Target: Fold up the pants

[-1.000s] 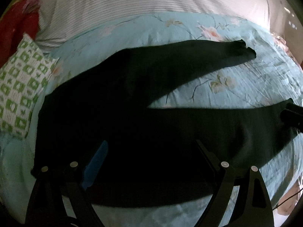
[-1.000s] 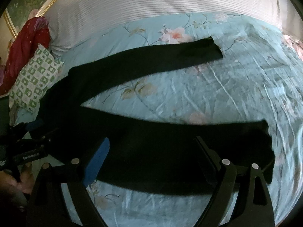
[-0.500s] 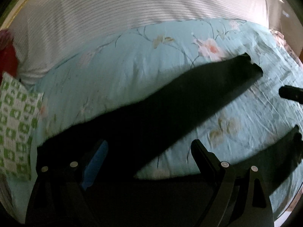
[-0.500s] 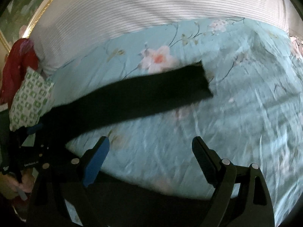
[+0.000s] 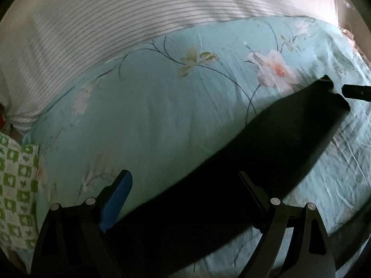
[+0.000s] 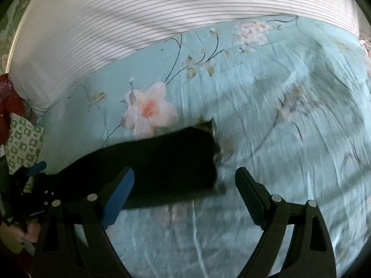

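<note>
Black pants [image 5: 266,153] lie spread on a teal floral bedspread [image 5: 162,120]. In the left wrist view one leg runs from under my open left gripper [image 5: 185,199] up to its cuff at the right, where the tip of my right gripper [image 5: 357,91] shows just beyond it. In the right wrist view the leg [image 6: 162,162] ends at its cuff just above and left of centre of my open right gripper [image 6: 185,197]. My left gripper [image 6: 34,197] shows at the far left, over the pants. Both grippers are empty.
A white striped sheet [image 5: 139,16] covers the far part of the bed. A green-and-white patterned pillow [image 5: 16,185] lies at the left edge, also in the right wrist view [image 6: 23,143]. Red fabric [image 6: 9,106] sits beside it.
Both grippers have moved forward across the bed, past the near leg, toward the far leg. The near leg has dropped out of sight. The right gripper now sits at the far leg's cuff.
</note>
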